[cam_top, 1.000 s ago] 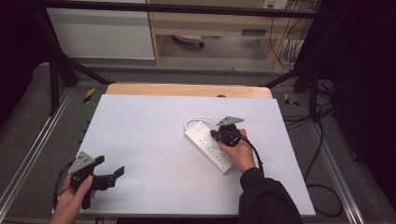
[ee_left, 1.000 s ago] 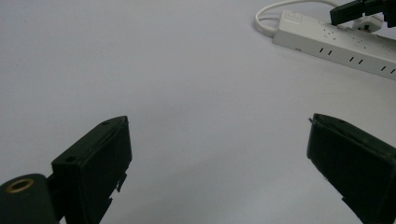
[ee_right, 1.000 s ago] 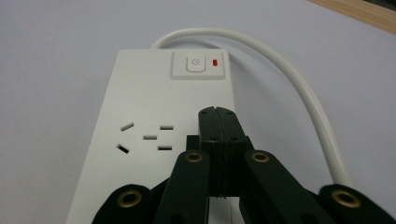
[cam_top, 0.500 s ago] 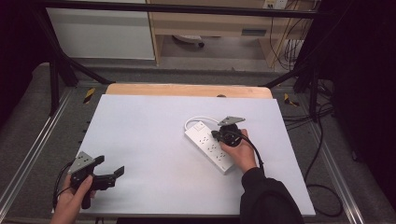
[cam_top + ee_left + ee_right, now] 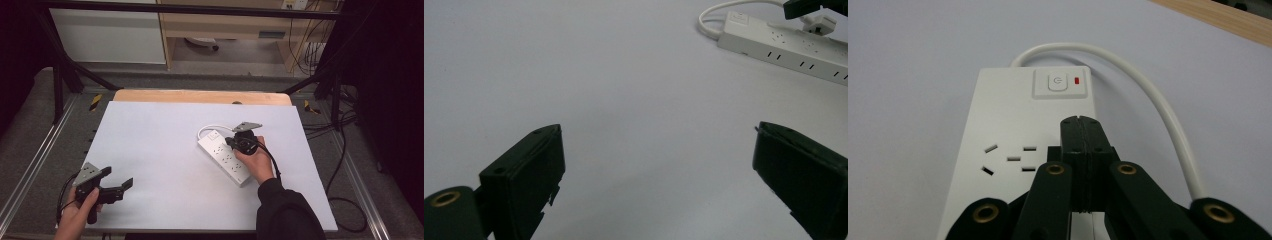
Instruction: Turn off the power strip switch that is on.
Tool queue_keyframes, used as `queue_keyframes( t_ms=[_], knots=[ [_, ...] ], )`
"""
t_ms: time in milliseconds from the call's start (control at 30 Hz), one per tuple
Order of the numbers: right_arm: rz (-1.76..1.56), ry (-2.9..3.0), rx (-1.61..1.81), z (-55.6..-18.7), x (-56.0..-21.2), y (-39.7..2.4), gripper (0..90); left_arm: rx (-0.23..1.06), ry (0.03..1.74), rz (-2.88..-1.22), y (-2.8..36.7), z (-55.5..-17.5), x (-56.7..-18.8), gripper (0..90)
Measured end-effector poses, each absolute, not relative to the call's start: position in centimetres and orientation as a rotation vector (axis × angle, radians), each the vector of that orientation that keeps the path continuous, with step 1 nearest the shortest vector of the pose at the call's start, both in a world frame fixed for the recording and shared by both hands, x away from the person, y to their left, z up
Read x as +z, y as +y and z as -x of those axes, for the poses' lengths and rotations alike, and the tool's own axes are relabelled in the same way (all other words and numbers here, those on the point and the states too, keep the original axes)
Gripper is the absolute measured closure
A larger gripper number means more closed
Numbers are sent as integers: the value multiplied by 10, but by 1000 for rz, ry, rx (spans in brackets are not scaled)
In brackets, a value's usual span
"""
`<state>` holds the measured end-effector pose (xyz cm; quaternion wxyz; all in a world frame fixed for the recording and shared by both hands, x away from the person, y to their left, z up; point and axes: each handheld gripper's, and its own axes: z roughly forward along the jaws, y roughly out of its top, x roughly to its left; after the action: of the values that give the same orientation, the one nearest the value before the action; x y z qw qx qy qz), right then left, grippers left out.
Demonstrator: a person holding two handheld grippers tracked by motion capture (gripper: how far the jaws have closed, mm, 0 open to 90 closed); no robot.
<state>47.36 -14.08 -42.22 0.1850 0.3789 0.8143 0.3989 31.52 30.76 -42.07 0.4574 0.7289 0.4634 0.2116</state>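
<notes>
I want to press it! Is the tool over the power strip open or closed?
Closed. The right tool's black jaws sit pressed together with no gap, above the power strip.

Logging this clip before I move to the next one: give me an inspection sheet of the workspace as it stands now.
Surface: white table top, bare apart from the strip; wooden edge along the far side.
Job's things: white power strip lying flat, right of centre; its switch has a red indicator beside it.
Clutter: nothing seen.
Grippers: left gripper open, jaws wide apart, near the table's near-left corner, holding nothing; right gripper shut, jaws pressed together over the strip just short of the switch.
Cables: white cord loops from the strip's switch end; dark cables lie on the floor at right.
Surroundings: black frame bars, grey floor, white cabinet beyond.
</notes>
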Motion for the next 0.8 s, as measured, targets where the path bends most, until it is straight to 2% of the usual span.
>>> queue_keyframes(
  t_ms=[100, 200, 267, 333, 600, 800],
  knots=[
    [-1078, 2294, 1126, -474, -418, -141, 866, 519, 1142, -1797, 307, -315, -421, 67],
    [-1106, 2300, 1132, -475, -415, -142, 760, 515, 1146, -1795, 308, -316, -421, 67],
    [-1123, 2298, 1120, -476, -410, -142, 652, 511, 1147, -1803, 308, -317, -422, 67],
    [-1142, 2298, 1116, -478, -404, -142, 507, 512, 1149, -1803, 308, -316, -422, 67],
    [-1173, 2273, 1097, -481, -387, -141, 177, 525, 1155, -1800, 308, -315, -422, 65],
    [-1219, 2226, 1113, -484, -385, -145, 69, 520, 1160, -1797, 308, -316, -423, 65]
  ],
)
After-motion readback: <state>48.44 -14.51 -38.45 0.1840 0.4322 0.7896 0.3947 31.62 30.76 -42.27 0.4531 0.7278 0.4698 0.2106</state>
